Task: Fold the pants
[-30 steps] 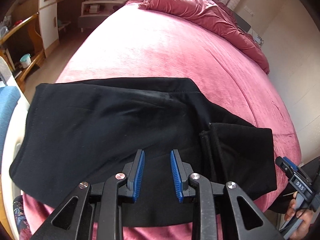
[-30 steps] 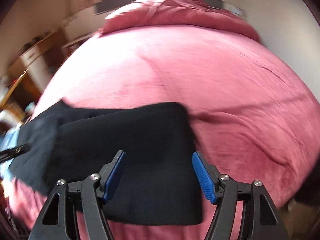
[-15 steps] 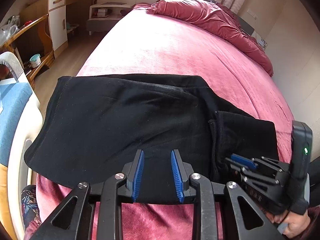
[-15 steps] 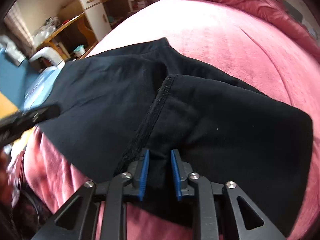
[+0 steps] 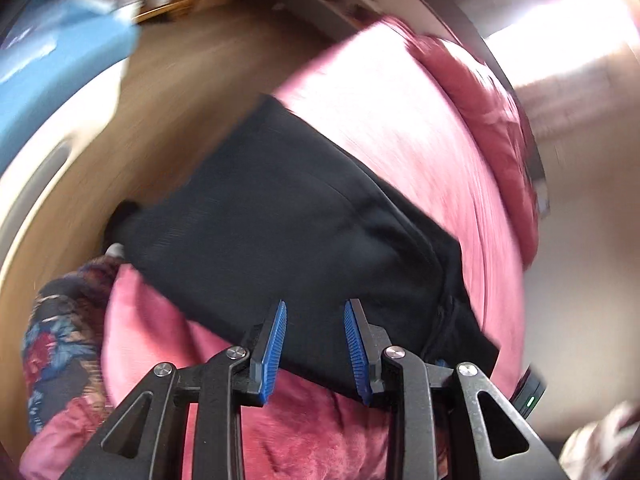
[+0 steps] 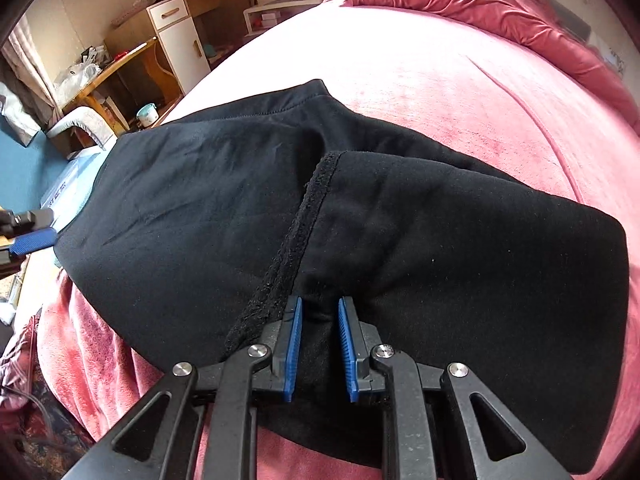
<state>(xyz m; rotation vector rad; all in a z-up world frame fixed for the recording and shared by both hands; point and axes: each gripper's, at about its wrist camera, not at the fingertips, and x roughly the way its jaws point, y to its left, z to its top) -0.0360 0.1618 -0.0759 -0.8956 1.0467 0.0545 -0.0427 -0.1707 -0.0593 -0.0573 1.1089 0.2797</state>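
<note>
Black pants (image 6: pixel 200 208) lie across the near edge of a pink bed (image 6: pixel 440 80), with one end folded over along a rough seam (image 6: pixel 312 208). My right gripper (image 6: pixel 318 304) is shut on a pinch of that folded layer, and the cloth puckers between its blue pads. In the blurred left wrist view the pants (image 5: pixel 304 216) run slantwise over the bed's corner. My left gripper (image 5: pixel 315 308) hovers over their near edge, its jaws easing apart with nothing pressed between them. One blue finger (image 6: pixel 32 240) of it shows at the pants' left end in the right wrist view.
A rumpled pink duvet (image 6: pixel 480 0) lies at the head of the bed. Left of the bed are wooden floor (image 5: pixel 180 100), a blue-cushioned seat (image 5: pixel 60 48), and a desk with a white cabinet (image 6: pixel 176 40). Patterned fabric (image 5: pixel 60 340) hangs below the bed's near corner.
The right gripper went from wide open above the pants to shut on the folded layer, then stayed still. The left gripper swept left along the pants' near edge and rolled; its view is now blurred.
</note>
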